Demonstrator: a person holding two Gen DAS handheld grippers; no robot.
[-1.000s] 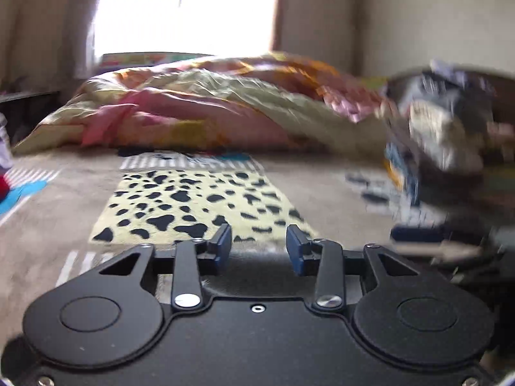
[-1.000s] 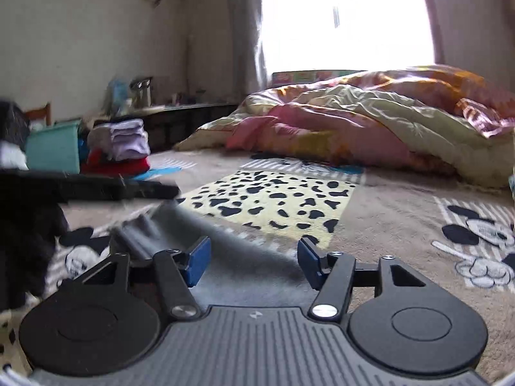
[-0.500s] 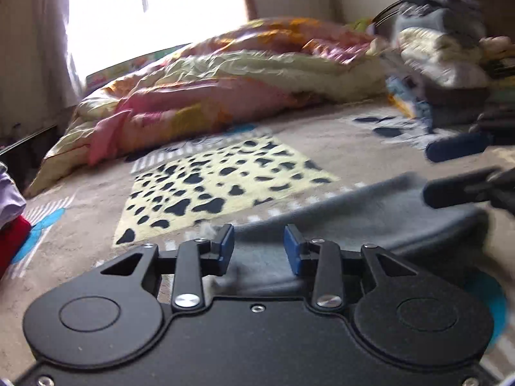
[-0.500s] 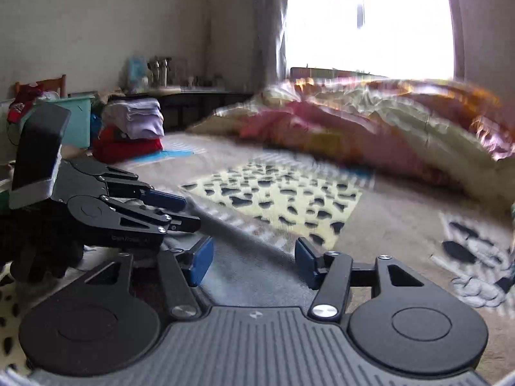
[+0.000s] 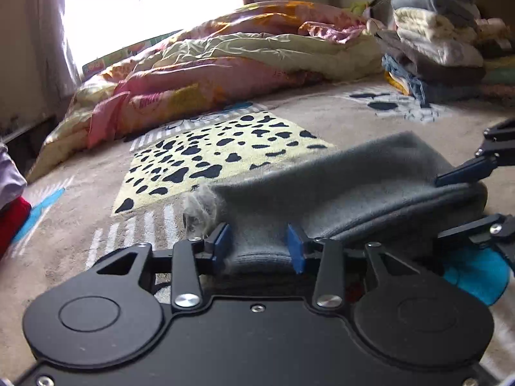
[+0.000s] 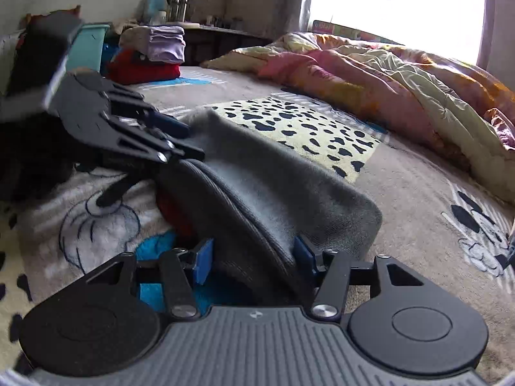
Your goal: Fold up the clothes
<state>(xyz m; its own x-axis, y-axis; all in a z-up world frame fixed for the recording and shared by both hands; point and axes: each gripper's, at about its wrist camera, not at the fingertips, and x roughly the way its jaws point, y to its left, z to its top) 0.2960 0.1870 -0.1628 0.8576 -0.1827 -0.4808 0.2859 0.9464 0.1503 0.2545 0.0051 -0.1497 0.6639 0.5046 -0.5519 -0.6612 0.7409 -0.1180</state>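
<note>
A grey fleece garment [image 5: 338, 189] lies folded in a long strip on the patterned blanket [image 5: 80, 225]. It also shows in the right wrist view [image 6: 257, 180]. My left gripper [image 5: 259, 246] is open, its blue pads on either side of the garment's near left end. My right gripper [image 6: 252, 259] is open, its pads on either side of the garment's right end. Each gripper shows in the other's view: the right one [image 5: 466, 199] at the right edge, the left one [image 6: 180, 141] at the garment's far end.
A crumpled pink and yellow quilt [image 5: 225, 58] lies at the back of the bed. A stack of folded clothes [image 5: 441, 35] stands at the back right. Folded purple and red clothes [image 6: 151, 54] lie at the left. A teal bin [image 6: 87, 48] stands behind them.
Both grippers have come down and closed in on the two ends of the grey garment. The garment now lies between both pairs of pads. The jaws stayed open.
</note>
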